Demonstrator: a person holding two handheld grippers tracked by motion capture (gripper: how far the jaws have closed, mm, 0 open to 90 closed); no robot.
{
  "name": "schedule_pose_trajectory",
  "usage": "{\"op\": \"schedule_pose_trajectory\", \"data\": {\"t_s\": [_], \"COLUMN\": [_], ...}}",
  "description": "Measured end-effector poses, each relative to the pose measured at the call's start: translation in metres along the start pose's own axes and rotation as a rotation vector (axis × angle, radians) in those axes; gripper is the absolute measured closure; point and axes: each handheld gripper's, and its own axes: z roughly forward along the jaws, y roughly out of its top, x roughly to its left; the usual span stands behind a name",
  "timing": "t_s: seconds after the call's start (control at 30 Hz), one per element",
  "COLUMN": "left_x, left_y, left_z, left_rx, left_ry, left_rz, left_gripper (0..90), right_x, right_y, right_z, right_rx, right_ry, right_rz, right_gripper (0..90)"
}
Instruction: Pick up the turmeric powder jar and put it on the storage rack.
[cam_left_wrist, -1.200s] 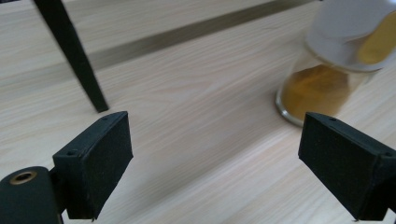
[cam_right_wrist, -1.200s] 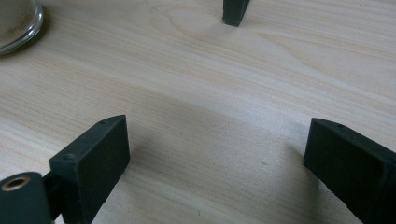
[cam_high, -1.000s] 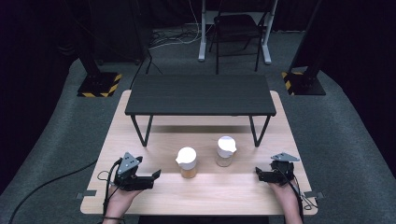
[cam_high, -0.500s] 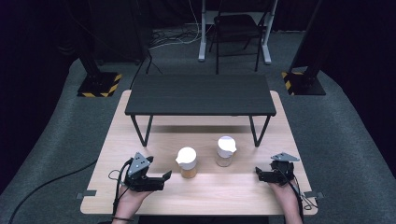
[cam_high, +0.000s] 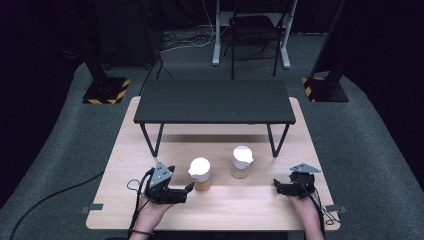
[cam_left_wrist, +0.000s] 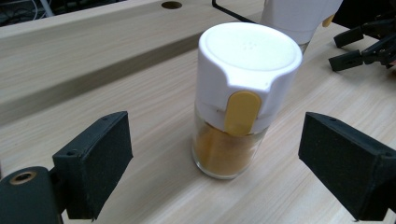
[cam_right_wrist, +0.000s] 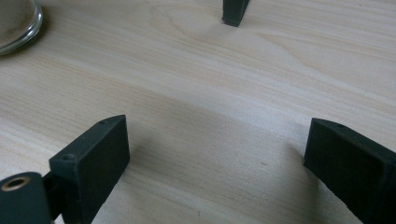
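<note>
A glass shaker of orange-yellow powder (cam_high: 200, 175) (cam_left_wrist: 238, 100) with a white cap and yellow tab stands on the wooden table. My left gripper (cam_high: 188, 190) (cam_left_wrist: 219, 172) is open just left of it, jaws spread wide, the jar ahead between them and untouched. A second shaker (cam_high: 241, 162) (cam_left_wrist: 299, 18) with a white cap and pale contents stands to the right and a little farther back. My right gripper (cam_high: 276, 186) (cam_right_wrist: 215, 163) rests open near the table's right front, with bare wood between its jaws. The second shaker's glass base (cam_right_wrist: 16, 21) shows in the right gripper view's corner.
A low black shelf (cam_high: 215, 102) on thin legs spans the back half of the table (cam_high: 240, 210); one leg foot (cam_right_wrist: 235, 11) stands ahead of the right gripper. A chair (cam_high: 255, 30) and stands with hazard-striped bases (cam_high: 107, 90) are on the floor beyond.
My left gripper has slid right along the table front toward the orange shaker, jaws still spread. The right gripper and both shakers have stayed put.
</note>
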Motion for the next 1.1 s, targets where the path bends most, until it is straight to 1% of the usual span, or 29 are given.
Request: {"op": "schedule_pose_trajectory", "data": {"t_s": [0.13, 0.17, 0.2, 0.23, 0.33, 0.47, 0.63, 0.67, 0.73, 0.77, 0.83, 0.93, 1.03, 1.1], "left_x": [-0.002, -0.003, -0.003, -0.004, -0.005, -0.006, -0.007, -0.007, -0.008, -0.008, -0.011, -0.012, -0.013, -0.014], "left_y": [0.002, 0.003, 0.003, 0.004, 0.004, 0.006, 0.006, 0.006, 0.006, 0.006, 0.006, 0.006, 0.005, 0.005], "left_z": [0.006, 0.01, 0.01, 0.014, 0.018, 0.028, 0.039, 0.039, 0.046, 0.046, 0.052, 0.057, 0.063, 0.065], "left_rx": [-0.002, 0.0, 0.0, -0.002, -0.001, 0.0, 0.007, 0.007, 0.004, 0.004, -0.001, -0.002, -0.009, -0.011], "left_ry": [-0.007, -0.01, -0.01, -0.014, -0.014, -0.009, -0.019, -0.019, -0.023, -0.023, -0.021, -0.019, -0.018, -0.017], "left_rz": [0.0, -0.002, -0.002, -0.003, -0.001, -0.004, -0.003, -0.003, -0.006, -0.006, 0.001, 0.005, 0.005, 0.006], "left_gripper": [9.0, 9.0, 9.0, 9.1, 9.1, 9.2, 9.6, 9.7, 9.9, 10.1, 11.0, 11.7, 13.8, 14.2], "right_x": [0.0, 0.0, 0.0, 0.0, 0.0, 0.0, 0.0, 0.0, 0.0, 0.0, 0.0, 0.0, 0.0, 0.0], "right_y": [0.0, 0.0, 0.0, 0.0, 0.0, 0.0, 0.0, 0.0, 0.0, 0.0, 0.0, 0.0, 0.0, 0.0], "right_z": [0.0, 0.0, 0.0, 0.0, 0.0, 0.0, 0.0, 0.0, 0.0, 0.0, 0.0, 0.0, 0.0, 0.0], "right_rx": [0.0, 0.0, 0.0, 0.0, 0.0, 0.0, 0.0, 0.0, 0.0, 0.0, 0.0, 0.0, 0.0, 0.0], "right_ry": [0.0, 0.0, 0.0, 0.0, 0.0, 0.0, 0.0, 0.0, 0.0, 0.0, 0.0, 0.0, 0.0, 0.0], "right_rz": [-0.001, 0.0, 0.0, -0.001, -0.001, -0.001, -0.001, -0.001, -0.001, -0.001, -0.001, -0.001, 0.0, -0.001], "right_gripper": [6.0, 6.0, 6.0, 6.0, 6.0, 6.0, 6.0, 6.0, 6.0, 6.0, 6.0, 5.9, 5.9, 6.0]}}
